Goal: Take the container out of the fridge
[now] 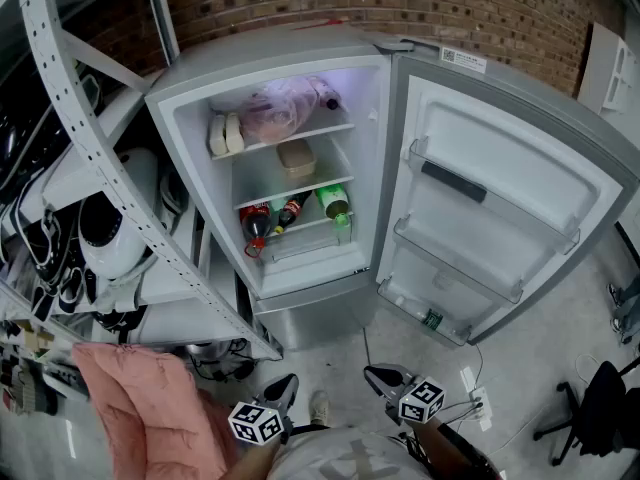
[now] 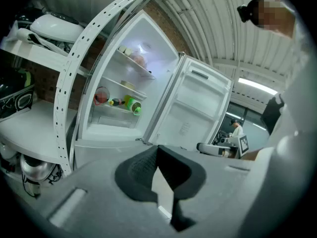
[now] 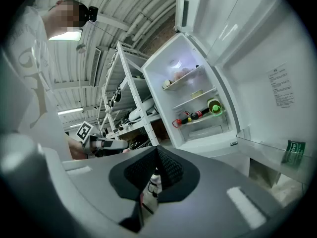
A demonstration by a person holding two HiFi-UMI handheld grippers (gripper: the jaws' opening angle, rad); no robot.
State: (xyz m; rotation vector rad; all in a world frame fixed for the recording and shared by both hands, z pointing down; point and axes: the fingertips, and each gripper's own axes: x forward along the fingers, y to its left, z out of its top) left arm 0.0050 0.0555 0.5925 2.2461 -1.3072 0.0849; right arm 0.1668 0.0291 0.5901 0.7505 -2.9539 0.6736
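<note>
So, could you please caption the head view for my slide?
Open fridge, tan container on its middle shelf; left hand-held gripper and right hand-held gripper low, shut, empty.

Holds left claw (image 1: 289, 381) low, close before the torso (image 1: 340, 460), tips aimed forward and slightly inward. Holds right claw (image 1: 374, 373) just beside it at about the same height, tips angled across toward the left one; the two apart, not touching. Carries a marker cube on each: left cube (image 1: 256, 423), right cube (image 1: 421, 400). Shows bare right forearm (image 1: 452, 455) running back toward the body. Has both pairs of jaws closed tip to tip, nothing gripped in either.
</note>
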